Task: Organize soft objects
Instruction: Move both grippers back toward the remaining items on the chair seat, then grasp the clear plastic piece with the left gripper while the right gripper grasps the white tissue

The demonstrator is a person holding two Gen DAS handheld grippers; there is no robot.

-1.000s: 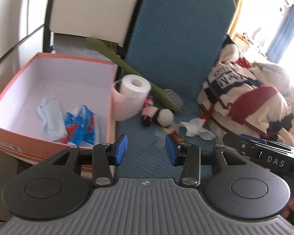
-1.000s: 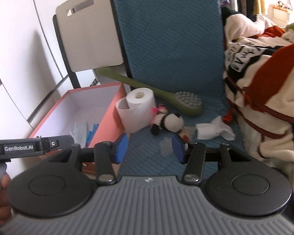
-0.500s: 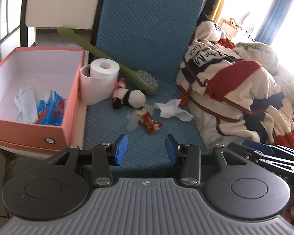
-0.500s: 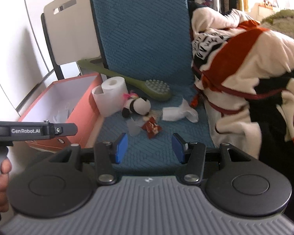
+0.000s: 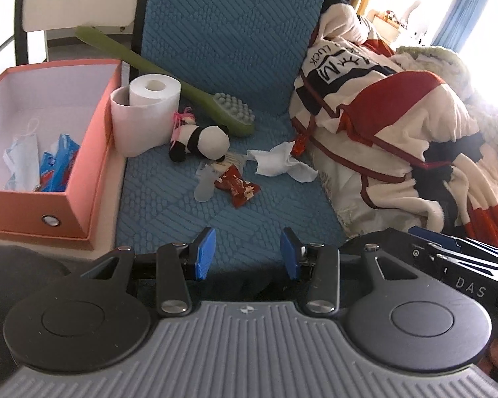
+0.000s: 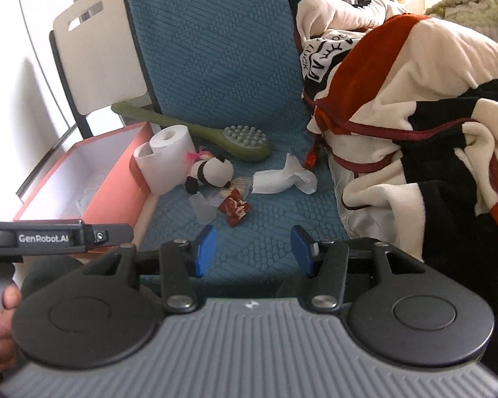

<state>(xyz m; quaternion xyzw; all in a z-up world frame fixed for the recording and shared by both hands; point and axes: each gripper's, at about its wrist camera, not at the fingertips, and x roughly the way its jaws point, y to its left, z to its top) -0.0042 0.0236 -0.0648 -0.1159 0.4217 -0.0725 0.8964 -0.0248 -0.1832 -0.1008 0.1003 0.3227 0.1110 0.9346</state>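
Both grippers, left and right, are spread and hold nothing, low over the blue seat. Ahead of them lie a panda, a white cloth and a red wrapper. Far left stands the box, with perhaps a mask inside.

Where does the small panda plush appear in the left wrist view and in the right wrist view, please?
Left wrist view: the panda plush lies on the blue seat, left of centre, just right of the toilet paper roll.
Right wrist view: the panda plush lies left of centre, again beside the toilet paper roll.
Shared landmark: the green brush just behind it.
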